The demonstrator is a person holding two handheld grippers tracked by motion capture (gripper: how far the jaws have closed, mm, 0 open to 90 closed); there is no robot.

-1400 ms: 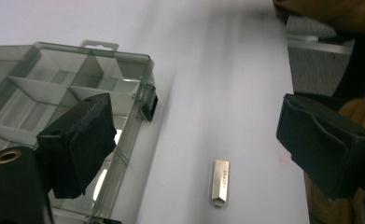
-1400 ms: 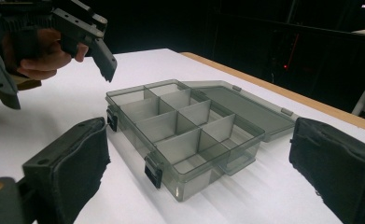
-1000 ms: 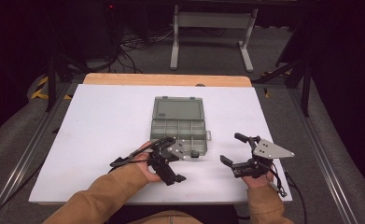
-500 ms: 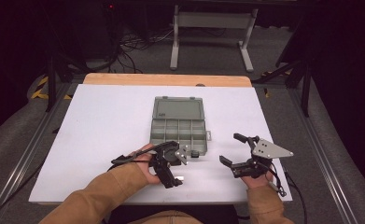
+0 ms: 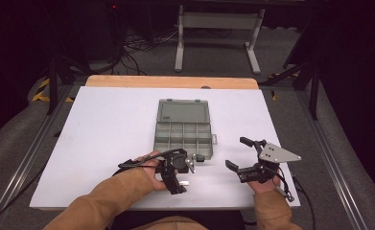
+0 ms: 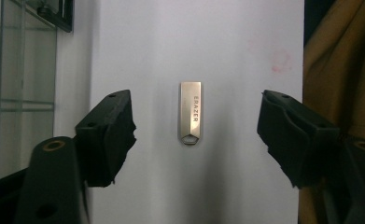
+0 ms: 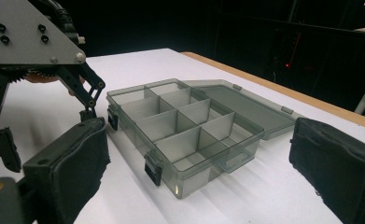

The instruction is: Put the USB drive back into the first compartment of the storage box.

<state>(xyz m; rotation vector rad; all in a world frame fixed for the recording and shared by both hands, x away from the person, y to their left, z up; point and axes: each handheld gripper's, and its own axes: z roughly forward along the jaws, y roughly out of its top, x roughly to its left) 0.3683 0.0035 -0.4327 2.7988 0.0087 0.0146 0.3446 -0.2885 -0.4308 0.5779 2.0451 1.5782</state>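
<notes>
A small silver USB stick (image 6: 190, 113), engraved ERAZER, lies flat on the white table. My left gripper (image 6: 196, 123) hangs over it, open, with one jaw on each side and neither touching it. In the high view the left gripper (image 5: 181, 173) sits just in front of the grey compartment box (image 5: 182, 130). That box's lid is folded back and its compartments (image 7: 185, 133) look empty. My right gripper (image 5: 236, 152) is open to the right of the box, holding nothing. In the right gripper view its pads (image 7: 77, 156) frame the box's near corner.
The white tabletop (image 5: 103, 134) has free room to the left and behind the box. A wooden strip (image 5: 170, 81) runs along the far edge. A tan sleeve (image 6: 343, 60) sits close beside the left gripper. Stands and cables are on the dark floor beyond.
My left gripper has shifted slightly toward the near edge of the table, away from the box. The right gripper and the box have stayed put.
</notes>
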